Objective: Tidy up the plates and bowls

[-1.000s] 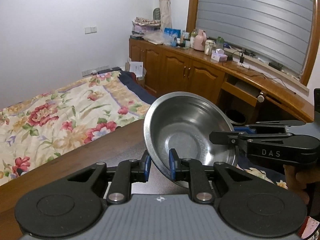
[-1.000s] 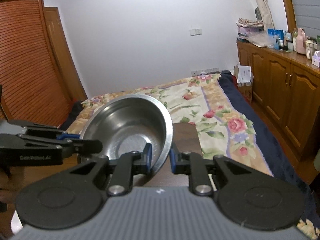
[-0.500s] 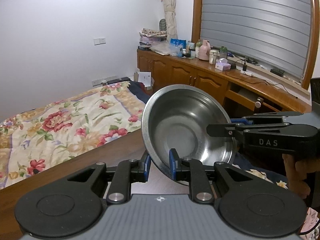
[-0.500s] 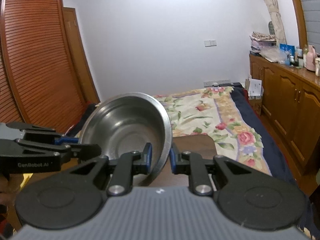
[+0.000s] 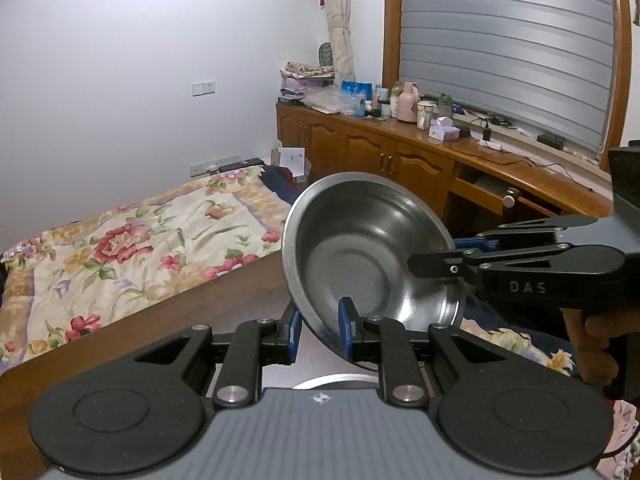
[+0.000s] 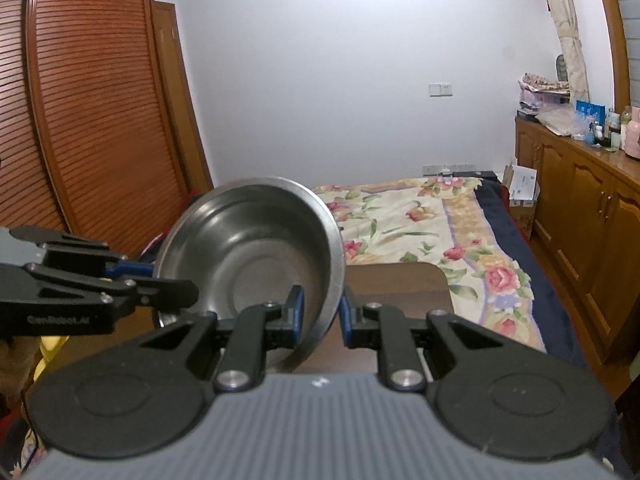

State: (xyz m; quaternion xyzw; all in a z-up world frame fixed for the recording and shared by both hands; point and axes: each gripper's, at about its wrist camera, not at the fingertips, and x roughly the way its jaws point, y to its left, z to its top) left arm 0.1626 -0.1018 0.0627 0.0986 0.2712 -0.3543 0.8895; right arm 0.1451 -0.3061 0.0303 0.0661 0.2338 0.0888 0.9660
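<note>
You have both claws pinched on opposite sides of the steel bowl's [image 5: 372, 256] rim: left gripper [image 5: 318, 330] nearest, right gripper [image 6: 322, 314] across. That likely steadies it, tilted, above the tabletop's [image 5: 224, 300] far edge; the bed [image 5: 132, 236] lies beyond.

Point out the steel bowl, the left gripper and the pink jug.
steel bowl [image 5: 360, 248], left wrist view, inner wall.
left gripper [image 5: 318, 330], left wrist view, between its fingertips, at the clamped rim.
pink jug [image 5: 408, 102], left wrist view, its body.
</note>
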